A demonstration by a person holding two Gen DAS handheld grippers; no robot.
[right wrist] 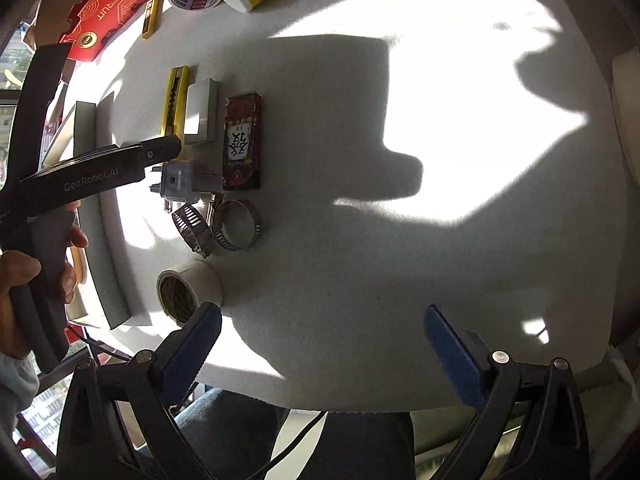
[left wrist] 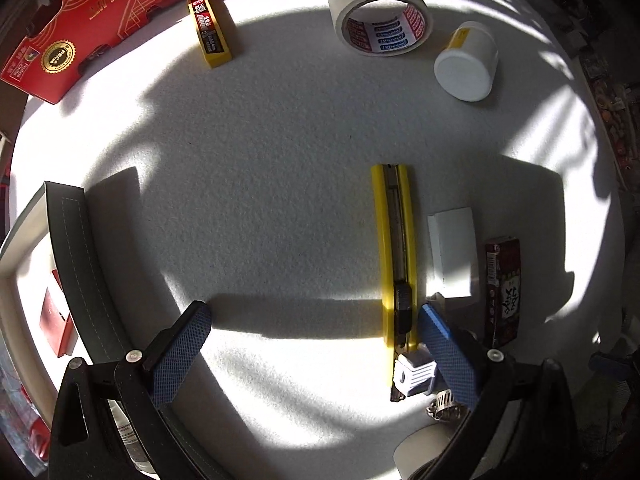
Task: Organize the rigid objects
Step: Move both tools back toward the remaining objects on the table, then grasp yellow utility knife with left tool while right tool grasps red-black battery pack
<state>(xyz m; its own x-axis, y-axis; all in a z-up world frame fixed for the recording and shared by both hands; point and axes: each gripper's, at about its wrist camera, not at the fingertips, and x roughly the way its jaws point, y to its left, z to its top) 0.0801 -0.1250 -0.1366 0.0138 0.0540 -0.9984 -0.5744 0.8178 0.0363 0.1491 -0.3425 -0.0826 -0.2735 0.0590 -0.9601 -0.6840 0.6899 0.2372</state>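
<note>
A yellow utility knife (left wrist: pixel 394 260), a white block (left wrist: pixel 454 252) and a dark red box (left wrist: pixel 502 288) lie side by side on the white table. Below them are a white plug adapter (left wrist: pixel 414 372), a metal hose clamp (left wrist: pixel 444 404) and a tape roll (left wrist: pixel 420 452). My left gripper (left wrist: pixel 316 344) hangs open over the table, its right finger (left wrist: pixel 448 356) just beside the adapter and the knife's near end. The right wrist view shows the same row: knife (right wrist: pixel 174 100), block (right wrist: pixel 200 112), box (right wrist: pixel 242 144), adapter (right wrist: pixel 180 184), two clamps (right wrist: pixel 236 224). My right gripper (right wrist: pixel 324 344) is open and holds nothing.
At the far side lie a masking tape roll (left wrist: pixel 378 8), a white bottle (left wrist: pixel 466 64), a yellow blade case (left wrist: pixel 210 34) and a red cardboard sheet (left wrist: pixel 80 20). A grey felt bin (left wrist: pixel 80 264) at the left edge holds a red item (left wrist: pixel 56 320). A hand (right wrist: pixel 40 264) grips the left tool.
</note>
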